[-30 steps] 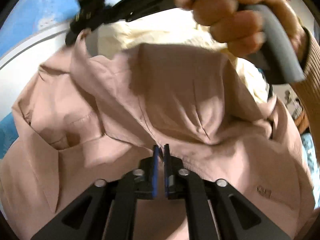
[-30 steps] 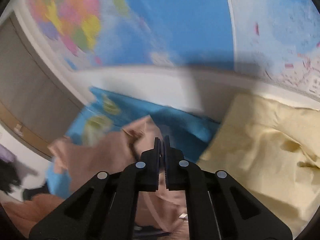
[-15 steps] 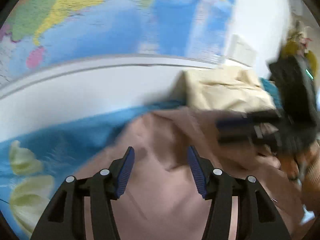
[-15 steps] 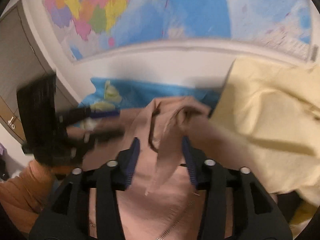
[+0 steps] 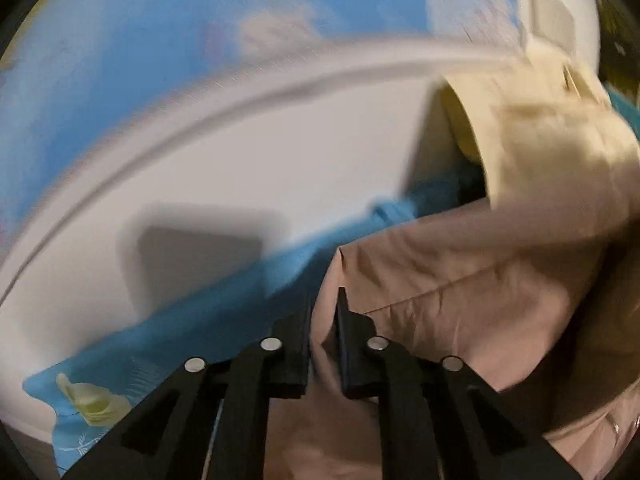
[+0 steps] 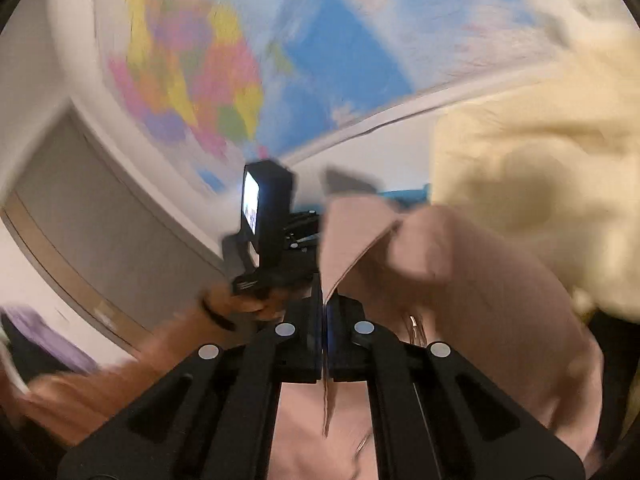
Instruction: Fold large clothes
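Both jaws have just been snapping closed: the left hand-held gripper (image 5: 323, 312) is pinching the pink garment's (image 5: 460, 292) edge, the right hand-held gripper (image 6: 325, 300) is clamping another edge of it, so a fresh fold looks ready. The soft, creased pink cloth is draping over the blue sheet (image 5: 224, 320); beyond, a crumpled cream garment (image 6: 540, 184) is lying under the wall map (image 6: 320, 40).
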`<action>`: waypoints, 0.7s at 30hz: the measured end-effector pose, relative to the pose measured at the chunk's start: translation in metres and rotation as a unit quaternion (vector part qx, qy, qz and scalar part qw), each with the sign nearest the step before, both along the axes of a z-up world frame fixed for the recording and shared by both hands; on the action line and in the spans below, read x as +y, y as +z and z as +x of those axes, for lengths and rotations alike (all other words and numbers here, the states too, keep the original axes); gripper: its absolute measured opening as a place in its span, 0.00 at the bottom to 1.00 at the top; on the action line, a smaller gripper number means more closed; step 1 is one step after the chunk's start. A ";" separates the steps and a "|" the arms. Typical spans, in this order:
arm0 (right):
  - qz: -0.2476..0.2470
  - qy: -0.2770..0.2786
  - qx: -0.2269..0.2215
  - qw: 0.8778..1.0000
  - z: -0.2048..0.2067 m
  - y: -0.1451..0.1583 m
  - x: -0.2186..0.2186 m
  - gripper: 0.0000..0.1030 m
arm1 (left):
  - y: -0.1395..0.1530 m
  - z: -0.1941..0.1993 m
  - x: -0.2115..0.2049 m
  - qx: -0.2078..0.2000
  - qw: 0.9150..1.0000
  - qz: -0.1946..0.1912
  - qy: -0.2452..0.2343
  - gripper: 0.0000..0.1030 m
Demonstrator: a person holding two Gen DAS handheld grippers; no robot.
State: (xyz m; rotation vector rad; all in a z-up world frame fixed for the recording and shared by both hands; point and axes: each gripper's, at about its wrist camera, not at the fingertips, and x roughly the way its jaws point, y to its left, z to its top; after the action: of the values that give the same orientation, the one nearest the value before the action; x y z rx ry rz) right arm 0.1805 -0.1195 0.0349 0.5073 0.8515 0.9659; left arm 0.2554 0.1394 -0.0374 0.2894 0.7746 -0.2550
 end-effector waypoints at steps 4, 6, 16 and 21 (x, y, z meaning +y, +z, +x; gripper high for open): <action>-0.038 -0.027 0.084 0.995 0.013 -0.046 -0.015 0.02 | 0.015 -0.004 0.013 -0.011 0.999 -0.030 0.020 0.06; -0.080 -0.035 0.078 0.993 0.013 -0.049 -0.008 0.08 | 0.017 -0.008 0.014 -0.012 0.999 -0.026 0.015 0.07; -0.302 -0.056 -0.190 0.933 -0.012 0.033 0.090 0.73 | 0.019 -0.029 0.014 -0.028 0.999 -0.014 -0.013 0.27; -0.406 -0.026 -0.273 0.872 0.004 0.018 0.155 0.67 | 0.014 -0.035 0.012 -0.022 1.000 -0.014 -0.012 0.48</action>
State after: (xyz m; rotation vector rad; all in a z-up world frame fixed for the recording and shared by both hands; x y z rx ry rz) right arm 0.1845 0.0352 0.0533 -0.4591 0.6382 0.5677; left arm 0.2209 0.1511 -0.0231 0.2770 0.7241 -0.2805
